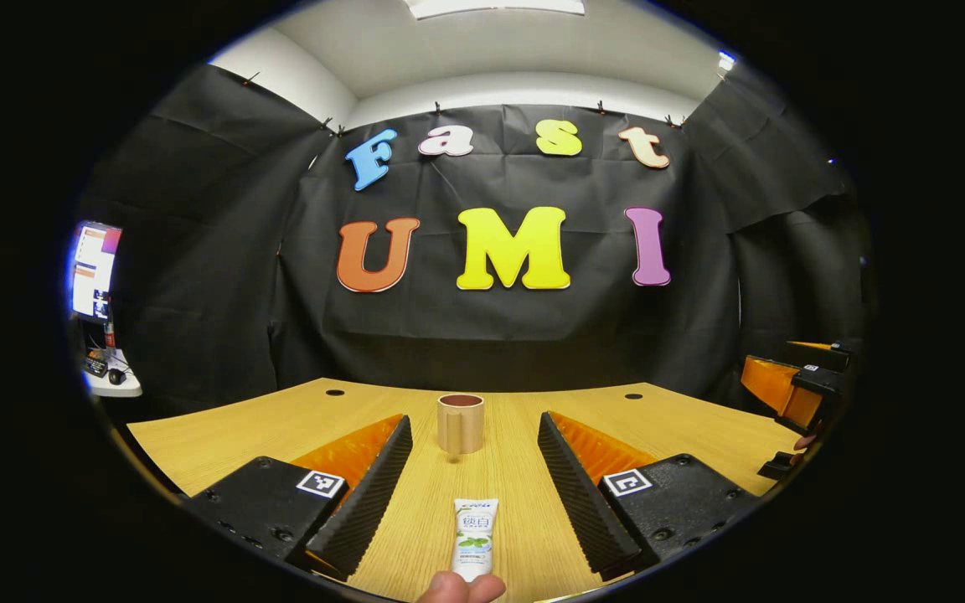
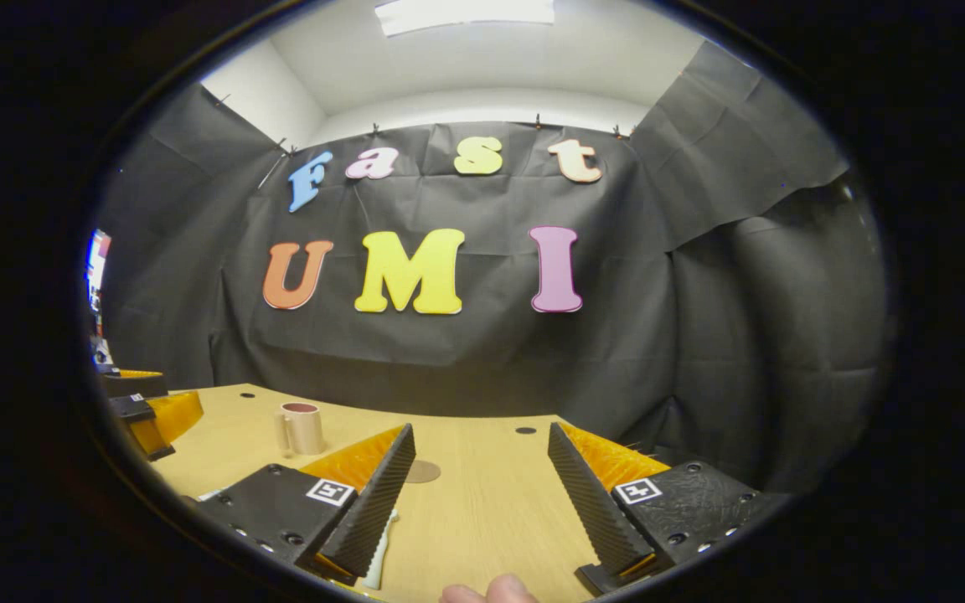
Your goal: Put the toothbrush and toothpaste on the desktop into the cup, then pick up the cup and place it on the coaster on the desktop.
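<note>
In the left gripper view the left gripper (image 1: 474, 435) hovers low over the desk (image 1: 281, 427) with its fingers spread wide and nothing between them but bare wood and the task's things. The cup (image 1: 460, 423) stands upright on the desk straight ahead, framed in the gap between the fingertips but beyond them, untouched. The toothpaste (image 1: 475, 536) lies flat on the desk nearer the camera, lengthwise between the two fingers and apart from both, with a fingertip (image 1: 461, 589) of the person's hand at its near end. At the right edge of this view the right gripper (image 1: 792, 389) shows farther off, above the desk's far right corner.

In the right gripper view the right gripper (image 2: 478, 440) is likewise wide open and holds nothing. Here the cup (image 2: 302, 427) appears off to the left, well clear of the fingers, and its handle shows on its left side. The coaster (image 2: 422, 471), a flat round disc, lies on the desk (image 2: 491, 502) just past the tip of the left finger. A pale ridged thing (image 2: 380, 544), too hidden to identify, pokes out from under that finger. The left gripper (image 2: 143, 410) shows at the far left edge, and part of a hand (image 2: 489, 591) at the bottom.
</note>
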The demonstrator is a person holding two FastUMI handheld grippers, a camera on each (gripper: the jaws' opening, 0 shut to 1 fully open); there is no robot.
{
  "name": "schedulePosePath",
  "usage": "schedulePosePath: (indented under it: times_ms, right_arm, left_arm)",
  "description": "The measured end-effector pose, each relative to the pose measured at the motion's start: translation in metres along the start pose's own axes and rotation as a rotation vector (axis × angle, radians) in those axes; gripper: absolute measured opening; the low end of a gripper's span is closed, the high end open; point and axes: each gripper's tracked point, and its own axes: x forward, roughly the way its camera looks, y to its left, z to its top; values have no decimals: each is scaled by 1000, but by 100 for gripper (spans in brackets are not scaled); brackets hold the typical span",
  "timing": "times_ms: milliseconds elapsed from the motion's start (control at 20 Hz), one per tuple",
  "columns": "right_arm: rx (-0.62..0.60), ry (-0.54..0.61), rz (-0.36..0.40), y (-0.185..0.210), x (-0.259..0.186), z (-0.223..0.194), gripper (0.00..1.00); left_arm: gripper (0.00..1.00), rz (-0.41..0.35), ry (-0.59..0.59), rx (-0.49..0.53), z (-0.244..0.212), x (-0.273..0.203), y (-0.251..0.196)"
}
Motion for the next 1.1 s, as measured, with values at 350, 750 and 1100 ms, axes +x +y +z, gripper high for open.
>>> schedulePosePath:
  times_ms: [350, 750, 1100]
  right_arm:
    - [10, 14, -2, -1, 1, -4, 96]
    - [21, 35, -6, -3, -1, -10, 96]
    - [28, 60, -3, -1, -1, -23, 96]
  left_arm:
    - [96, -27, 55, 1, -14, 1, -7]
    - [96, -54, 309, -35, -71, -3, -4]
    - [96, -74, 521, -97, -115, -19, 5]
